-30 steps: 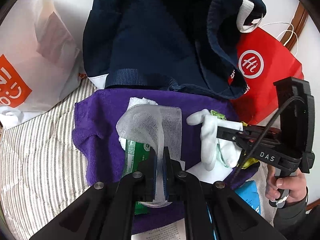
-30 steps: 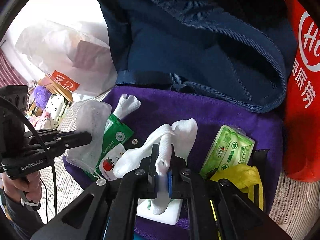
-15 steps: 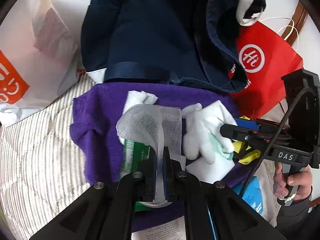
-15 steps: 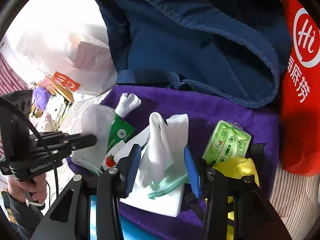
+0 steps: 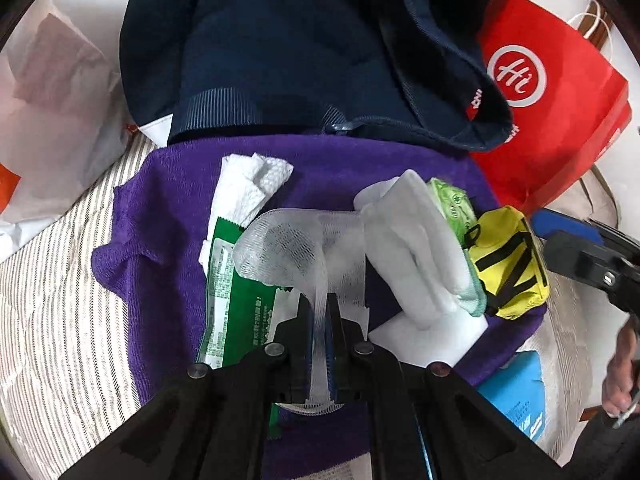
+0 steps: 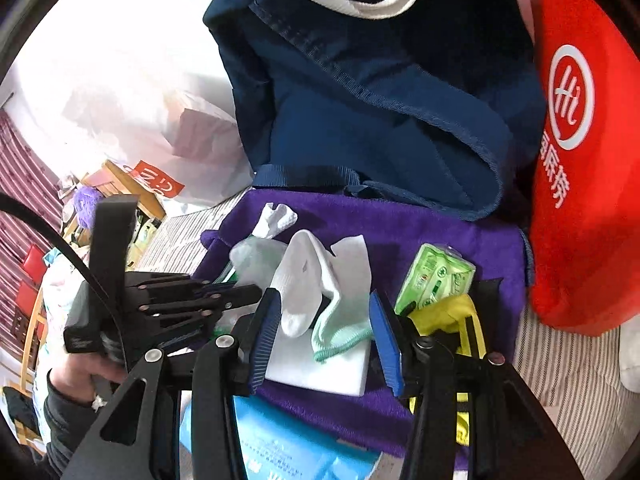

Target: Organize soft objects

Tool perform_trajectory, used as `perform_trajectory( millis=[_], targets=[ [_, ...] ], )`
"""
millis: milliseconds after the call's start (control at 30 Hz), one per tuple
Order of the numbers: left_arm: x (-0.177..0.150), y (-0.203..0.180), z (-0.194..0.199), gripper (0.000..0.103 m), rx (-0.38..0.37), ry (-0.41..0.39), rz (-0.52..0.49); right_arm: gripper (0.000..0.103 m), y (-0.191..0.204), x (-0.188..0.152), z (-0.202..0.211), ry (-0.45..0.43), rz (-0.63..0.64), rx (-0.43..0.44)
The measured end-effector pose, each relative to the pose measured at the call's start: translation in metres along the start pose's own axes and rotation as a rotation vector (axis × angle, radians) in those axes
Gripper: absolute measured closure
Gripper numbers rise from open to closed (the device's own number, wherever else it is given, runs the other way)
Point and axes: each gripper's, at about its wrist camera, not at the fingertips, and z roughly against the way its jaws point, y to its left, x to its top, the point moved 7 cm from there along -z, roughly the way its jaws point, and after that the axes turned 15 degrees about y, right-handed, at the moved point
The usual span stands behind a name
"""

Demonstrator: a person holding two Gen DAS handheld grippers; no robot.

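The left gripper point(image 5: 320, 312) is clamped on a strip of white gauze mesh point(image 5: 296, 248), which loops up from between its closed jaws and hangs over a green printed foil packet point(image 5: 228, 300). Both lie on a purple terry towel point(image 5: 168, 216) spread over a grey-striped bed cover point(image 5: 52, 320). Just beyond the packet sits a crumpled white paper tissue point(image 5: 248, 184). The right gripper point(image 6: 320, 320) stands with its blue-padded jaws apart and pressing on nothing; in the right wrist view a folded white sock with a mint-green cuff point(image 6: 316, 280) shows between them, resting on a flat white foam block point(image 6: 324, 364) near the middle of the towel. To the sock's right are a light green pack of wipes point(image 6: 436, 276) and a small yellow pouch with black straps point(image 5: 508, 264). At the towel's far edge slumps a navy blue canvas tote bag point(image 6: 360, 120), with a red paper shopping bag point(image 6: 580, 160) on the right and a white plastic bag point(image 5: 52, 120) on the left. A light blue packet point(image 6: 280, 440) lies at the near edge.
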Motion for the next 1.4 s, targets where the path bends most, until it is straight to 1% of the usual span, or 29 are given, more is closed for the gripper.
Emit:
perform_trajectory(
  millis=[100,133,200,267,333,400,467,533,600,667,700,767,833,900,967,1000,1033,1067,1233,1267,1333,1400],
  targets=[
    [0.002,0.001,-0.003,0.096,0.011,0.014,0.006,0.057,-0.002,-0.006,0.004,-0.001,0.008,-0.02],
    [0.003,0.001,-0.005,0.095,0.016,0.019,0.006,0.057,-0.004,-0.009,0.005,0.001,0.006,-0.029],
    [0.005,-0.003,-0.009,0.086,0.051,0.036,0.004,0.057,-0.009,-0.015,0.009,0.002,-0.002,-0.035],
    [0.005,-0.006,-0.011,0.065,0.077,0.042,-0.001,0.057,-0.012,-0.021,0.012,0.001,-0.005,-0.044],
    [0.005,-0.005,-0.013,0.06,0.097,0.049,0.017,0.057,-0.016,-0.027,0.012,0.011,-0.013,-0.05],
    [0.003,-0.006,-0.012,0.054,0.097,0.048,0.023,0.057,-0.021,-0.033,0.013,0.018,-0.018,-0.054],
    [0.0,-0.007,-0.009,0.044,0.109,0.046,0.024,0.057,-0.025,-0.039,0.016,0.022,-0.018,-0.064],
    [-0.003,-0.011,-0.004,0.037,0.141,0.037,0.013,0.057,-0.03,-0.043,0.02,0.023,-0.024,-0.074],
    [-0.006,-0.014,0.001,0.034,0.169,0.031,0.01,0.056,-0.031,-0.045,0.022,0.02,-0.032,-0.071],
    [-0.009,-0.018,0.007,0.03,0.173,0.023,0.01,0.054,-0.032,-0.049,0.022,0.029,-0.034,-0.075],
    [-0.011,-0.021,0.011,0.029,0.173,0.018,0.011,0.054,-0.031,-0.052,0.022,0.038,-0.031,-0.087],
    [-0.015,-0.027,0.018,0.023,0.173,0.004,0.007,0.054,-0.029,-0.055,0.023,0.041,-0.021,-0.118],
    [-0.018,-0.035,0.026,0.02,0.178,-0.019,0.001,0.053,-0.025,-0.06,0.023,0.044,-0.021,-0.114],
    [-0.026,-0.039,0.039,0.017,0.183,-0.046,-0.003,0.05,-0.021,-0.066,0.026,0.044,-0.027,-0.107],
    [-0.032,-0.043,0.05,0.009,0.184,-0.071,0.001,0.042,-0.017,-0.071,0.03,0.037,-0.027,-0.115],
    [-0.038,-0.048,0.056,0.008,0.181,-0.085,0.001,0.04,-0.015,-0.073,0.033,0.03,-0.028,-0.124],
    [-0.044,-0.049,0.063,0.006,0.179,-0.094,0.001,0.035,-0.013,-0.075,0.036,0.023,-0.031,-0.129],
    [-0.047,-0.05,0.069,0.006,0.182,-0.1,0.004,0.031,-0.012,-0.077,0.04,0.013,-0.036,-0.132],
    [-0.066,-0.056,0.09,0.004,0.209,-0.129,0.03,0.02,-0.004,-0.092,0.06,-0.017,-0.054,-0.145],
    [-0.07,-0.058,0.093,0.003,0.212,-0.134,0.038,0.015,-0.003,-0.094,0.063,-0.018,-0.058,-0.152],
    [-0.079,-0.06,0.099,0.002,0.226,-0.145,0.053,0.008,-0.001,-0.101,0.069,-0.02,-0.067,-0.171],
    [-0.09,-0.066,0.106,0.002,0.239,-0.157,0.051,0.007,0.001,-0.108,0.075,-0.024,-0.075,-0.19]
  ],
)
